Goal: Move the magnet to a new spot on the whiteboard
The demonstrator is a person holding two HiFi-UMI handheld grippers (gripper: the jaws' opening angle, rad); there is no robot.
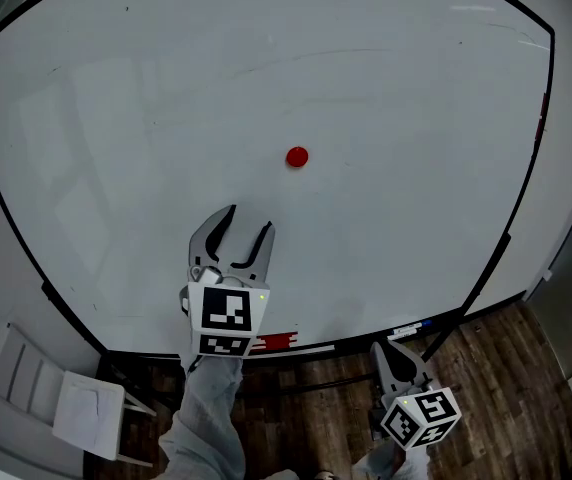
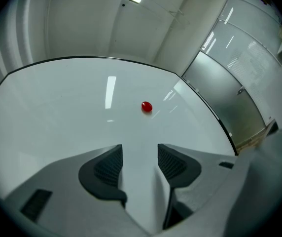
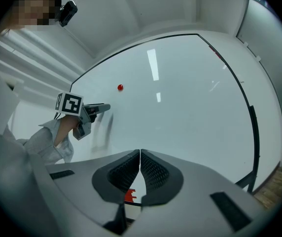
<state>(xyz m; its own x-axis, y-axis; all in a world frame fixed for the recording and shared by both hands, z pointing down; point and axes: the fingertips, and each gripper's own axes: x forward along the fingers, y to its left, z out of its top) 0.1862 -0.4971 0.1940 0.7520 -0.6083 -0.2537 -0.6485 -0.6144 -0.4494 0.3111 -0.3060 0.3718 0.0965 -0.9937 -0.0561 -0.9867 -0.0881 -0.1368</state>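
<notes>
Points the left gripper [image 1: 247, 220], jaws apart and empty, up the whiteboard [image 1: 116, 118] toward the red magnet [image 1: 297, 156], stuck near the board's middle, ahead and slightly right of the jaws, well apart. Holds the right gripper [image 1: 394, 353], jaws closed on nothing, below the bottom edge, farther off. Likely favours the left for the pickup.

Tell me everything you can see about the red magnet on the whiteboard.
The magnet is a small round red button, smooth and slightly glossy, with no markings that I can make out. It sits flat against the whiteboard, roughly mid-board, with bare white surface all around. Only the board touches it. The left gripper is below it in the head view, jaws apart, aimed towards it but well clear.
</notes>
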